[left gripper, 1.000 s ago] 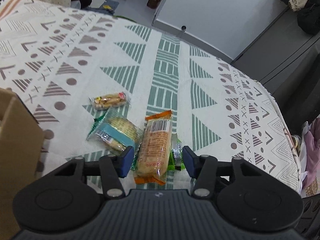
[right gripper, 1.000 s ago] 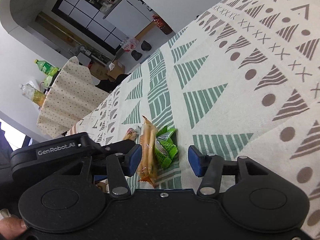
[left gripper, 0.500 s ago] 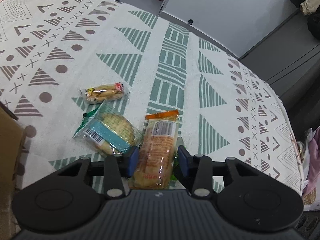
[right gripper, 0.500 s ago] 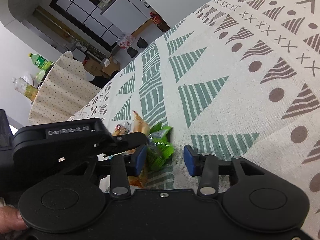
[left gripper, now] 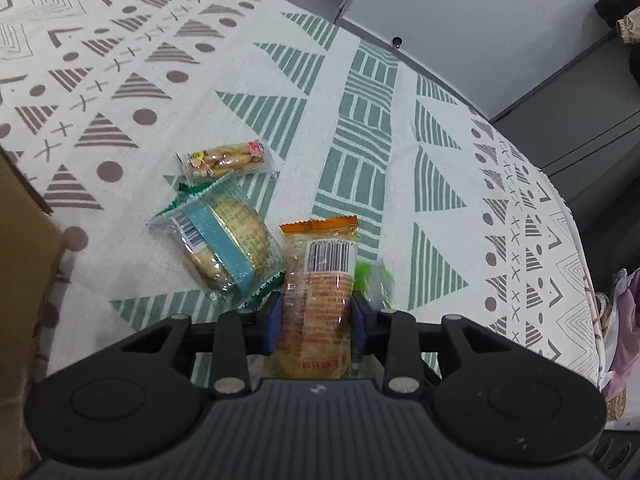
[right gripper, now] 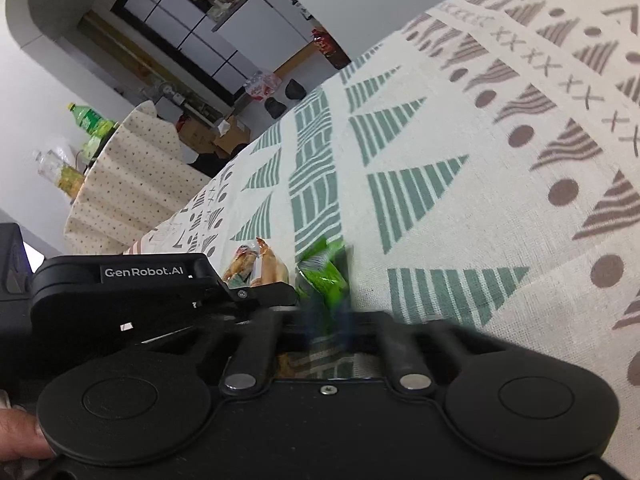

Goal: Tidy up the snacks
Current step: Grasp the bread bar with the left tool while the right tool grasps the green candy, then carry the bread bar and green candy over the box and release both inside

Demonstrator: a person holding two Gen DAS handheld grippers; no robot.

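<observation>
Both low over tablecloth (left gripper: 248, 92), left gripper (left gripper: 318, 322) pinching orange pkt (left gripper: 320, 280), right gripper (right gripper: 326, 322) on green pkt (right gripper: 324, 276)

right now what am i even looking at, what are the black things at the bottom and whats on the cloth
The black things are two hand-held grippers, each carrying its own camera that looks out along its jaws. In the left camera's view, the left gripper has its jaws shut on an orange-ended snack packet. On the patterned tablecloth beside it lie a round biscuit pack and a small clear pack of sticks. In the right camera's view, the right gripper is blurred; its jaws appear shut on a green packet.
</observation>
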